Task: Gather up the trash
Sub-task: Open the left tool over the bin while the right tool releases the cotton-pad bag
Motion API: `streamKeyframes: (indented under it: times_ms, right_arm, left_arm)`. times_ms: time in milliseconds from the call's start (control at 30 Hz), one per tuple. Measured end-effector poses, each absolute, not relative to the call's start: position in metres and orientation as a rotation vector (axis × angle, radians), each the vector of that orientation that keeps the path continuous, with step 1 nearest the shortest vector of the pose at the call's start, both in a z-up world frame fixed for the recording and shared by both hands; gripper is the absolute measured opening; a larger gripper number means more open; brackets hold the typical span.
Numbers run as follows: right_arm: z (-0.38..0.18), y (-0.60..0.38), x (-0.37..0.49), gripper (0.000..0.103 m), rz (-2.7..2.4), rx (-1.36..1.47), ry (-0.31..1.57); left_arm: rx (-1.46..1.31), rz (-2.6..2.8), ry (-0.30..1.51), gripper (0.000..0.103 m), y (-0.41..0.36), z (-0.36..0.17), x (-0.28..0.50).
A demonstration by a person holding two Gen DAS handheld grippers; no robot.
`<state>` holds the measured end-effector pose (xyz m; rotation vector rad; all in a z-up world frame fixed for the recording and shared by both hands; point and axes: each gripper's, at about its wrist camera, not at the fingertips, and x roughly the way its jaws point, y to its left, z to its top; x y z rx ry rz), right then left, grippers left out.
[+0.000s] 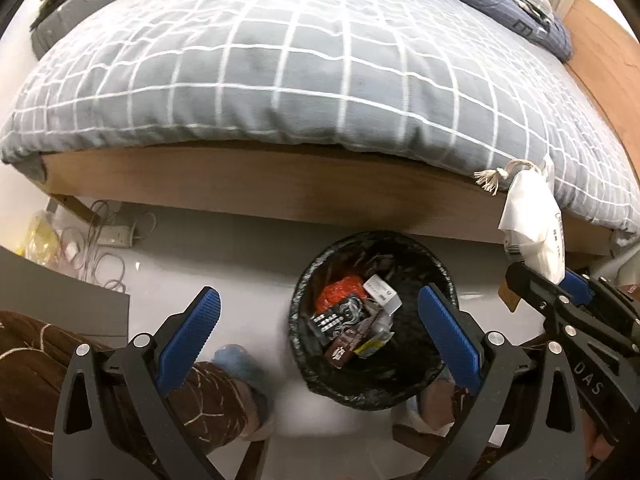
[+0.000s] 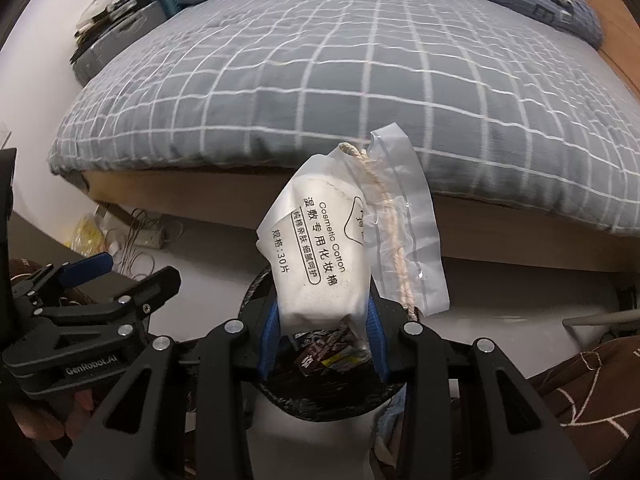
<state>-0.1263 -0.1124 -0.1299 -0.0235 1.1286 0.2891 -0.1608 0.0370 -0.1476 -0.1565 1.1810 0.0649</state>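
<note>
A black-lined round trash bin [image 1: 304,312] stands on the pale floor in front of the bed, holding several wrappers [image 1: 352,320]. My left gripper [image 1: 320,328] is open and empty, above the bin's near side. My right gripper [image 2: 323,332] is shut on a white cosmetic cotton pack [image 2: 316,248] with a clear plastic flap and a beige string, held above the bin [image 2: 256,292]. In the left wrist view the pack [image 1: 532,220] and the right gripper [image 1: 556,292] show at the right, beside the bin.
A bed with a grey checked quilt [image 1: 280,72] and wooden frame [image 1: 240,184] fills the background. Cables, a power strip [image 1: 112,236] and a yellow bag [image 1: 40,236] lie at the left under the bed. The person's brown-trousered legs [image 1: 200,396] flank the bin.
</note>
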Motion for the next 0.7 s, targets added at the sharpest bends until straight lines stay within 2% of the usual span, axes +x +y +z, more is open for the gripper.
streamKeyframes:
  times_ms: [200,400,500,567,700]
  right_arm:
    - [-0.137,-0.093,-0.125,0.036,0.323,-0.047,1.162]
    - [-0.144,-0.09,-0.12,0.045,0.294,-0.056,1.181]
    - [-0.144,-0.093,-0.118,0.055,0.278,-0.052,1.176]
    - [-0.143,-0.095,-0.118,0.066,0.269,-0.055,1.166]
    - [-0.136,-0.105,-0.118,0.078,0.248,-0.067,1.147]
  left_arm:
    - [-0.173,0.083,1.175,0.097,0.053,-0.145,-0.167]
    - [-0.19,0.082,1.168,0.097,0.06,-0.144,-0.168]
    - [-0.19,0.075,1.163,0.097,0.056,-0.143,-0.168]
    - [-0.19,0.07,1.159,0.097,0.055,-0.141,-0.169]
    - [-0.178,0.051,1.147,0.097,0.048,-0.135,-0.17]
